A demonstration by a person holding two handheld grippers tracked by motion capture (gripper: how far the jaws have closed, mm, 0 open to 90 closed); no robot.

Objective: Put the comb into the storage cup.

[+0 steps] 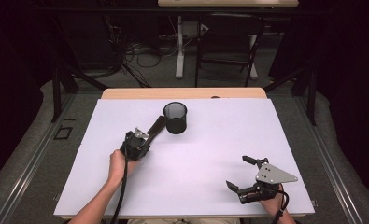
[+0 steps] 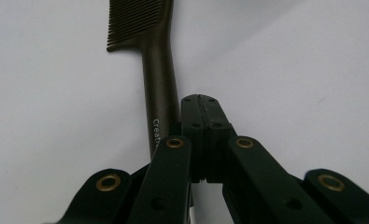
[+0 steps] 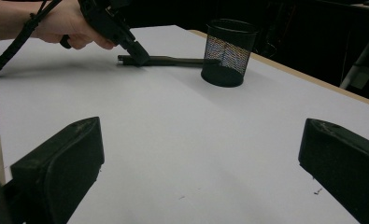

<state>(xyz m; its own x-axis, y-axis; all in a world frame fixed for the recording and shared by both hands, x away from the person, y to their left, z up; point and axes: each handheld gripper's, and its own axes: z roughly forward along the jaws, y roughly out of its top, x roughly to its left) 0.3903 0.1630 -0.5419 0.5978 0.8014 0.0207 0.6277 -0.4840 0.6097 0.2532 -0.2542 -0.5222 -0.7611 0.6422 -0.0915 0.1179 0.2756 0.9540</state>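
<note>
A dark comb [image 1: 156, 128] lies flat on the white table sheet [image 1: 196, 154], its toothed end close beside a black mesh cup [image 1: 175, 118]. My left gripper [image 1: 146, 139] is shut, its closed jaws resting right next to the comb's handle [image 2: 159, 88], with nothing seen between them. From the right gripper view the left gripper [image 3: 138, 58] touches down at the handle end of the comb [image 3: 173, 60], whose far end reaches the mesh cup [image 3: 229, 51]. My right gripper [image 1: 237, 171] stands open and empty near the front right, its jaws wide apart [image 3: 201, 154].
The sheet covers a wooden table whose far edge [image 1: 182, 93] shows behind the cup. Beyond it are a chair, desk legs and cables on the floor. A cable trails from the left gripper along the forearm [image 1: 121, 191].
</note>
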